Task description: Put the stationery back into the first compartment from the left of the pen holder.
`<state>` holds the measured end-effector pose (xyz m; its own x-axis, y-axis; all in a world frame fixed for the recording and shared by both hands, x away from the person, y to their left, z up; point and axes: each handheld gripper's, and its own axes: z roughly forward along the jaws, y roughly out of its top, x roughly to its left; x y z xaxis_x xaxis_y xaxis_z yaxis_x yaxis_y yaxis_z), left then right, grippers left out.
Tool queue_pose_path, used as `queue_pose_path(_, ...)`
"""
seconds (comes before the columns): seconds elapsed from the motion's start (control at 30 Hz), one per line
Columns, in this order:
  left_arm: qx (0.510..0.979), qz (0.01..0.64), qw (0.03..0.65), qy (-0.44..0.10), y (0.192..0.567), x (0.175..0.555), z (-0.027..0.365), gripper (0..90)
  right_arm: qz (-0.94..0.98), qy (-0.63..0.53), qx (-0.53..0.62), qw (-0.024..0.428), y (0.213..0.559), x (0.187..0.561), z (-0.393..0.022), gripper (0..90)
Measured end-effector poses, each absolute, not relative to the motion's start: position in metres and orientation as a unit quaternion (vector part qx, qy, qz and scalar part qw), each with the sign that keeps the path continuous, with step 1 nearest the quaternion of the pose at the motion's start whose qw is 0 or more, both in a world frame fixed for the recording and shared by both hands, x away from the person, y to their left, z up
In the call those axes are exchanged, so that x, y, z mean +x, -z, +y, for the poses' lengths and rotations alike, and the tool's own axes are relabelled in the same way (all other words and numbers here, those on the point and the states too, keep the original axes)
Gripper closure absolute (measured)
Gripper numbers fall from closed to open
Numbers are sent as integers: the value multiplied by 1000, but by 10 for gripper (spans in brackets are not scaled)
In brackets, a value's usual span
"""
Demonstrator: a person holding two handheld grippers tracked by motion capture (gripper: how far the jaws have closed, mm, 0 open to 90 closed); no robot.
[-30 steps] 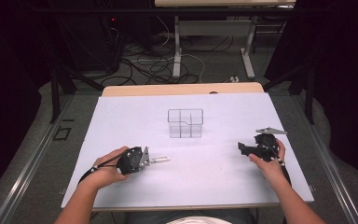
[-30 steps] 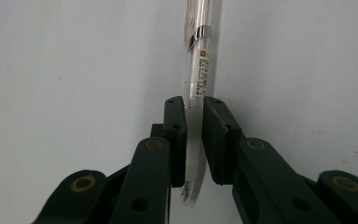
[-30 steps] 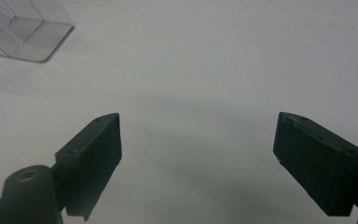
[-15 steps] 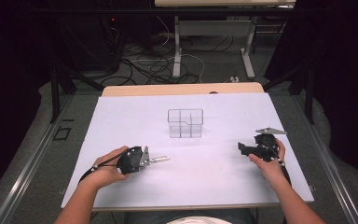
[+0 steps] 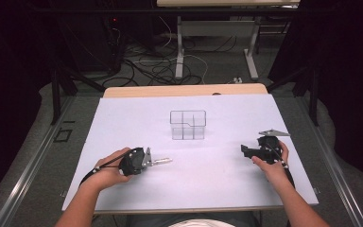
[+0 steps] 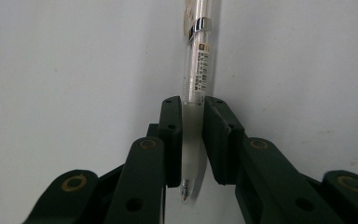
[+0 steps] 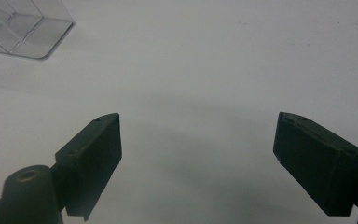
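1. At the left of the high view, my left tool (image 5: 147, 160) rests low on the white surface (image 5: 123, 123), held in the left hand (image 5: 111, 170), which lies nearly flat with the forearm coming up from the bottom edge.
2. Its jaws have just been opening a little. In the left gripper view the pen (image 6: 195, 93) sits between them, the pads right against its frosted grip; I judge it clamped, though loosely.
3. The pen is clear-bodied. Its long axis runs straight out along the tool, writing tip back between the jaws, the clip end pointing away, toward the right of the high view.
4. Beyond and to the right of the pen's free end, at the middle of the surface, stands a clear divided box (image 5: 187, 125), upright and well apart from both tools. The pen would have to go forward and right to reach it, and the left hand is the one already holding it.
5. At the right, my right tool (image 5: 246, 151) has its jaws wide apart with nothing between them, hovering just over bare surface, pointing left toward the middle. The right hand (image 5: 272, 161) grips it from behind.
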<state>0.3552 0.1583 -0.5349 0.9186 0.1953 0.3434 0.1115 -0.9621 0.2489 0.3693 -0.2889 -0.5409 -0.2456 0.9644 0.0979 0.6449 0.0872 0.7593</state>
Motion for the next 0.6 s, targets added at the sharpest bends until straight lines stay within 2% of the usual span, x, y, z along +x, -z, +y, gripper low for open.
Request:
queue_pose_path(0.3, 975, 65, 99, -187, 534, 355, 156, 797, 702, -359, 573, 224, 541, 369, -288, 149)
queue_pose_path(0.6, 973, 87, 115, -179, 528, 357, 159, 798, 701, -367, 570, 222, 540, 369, -288, 154)
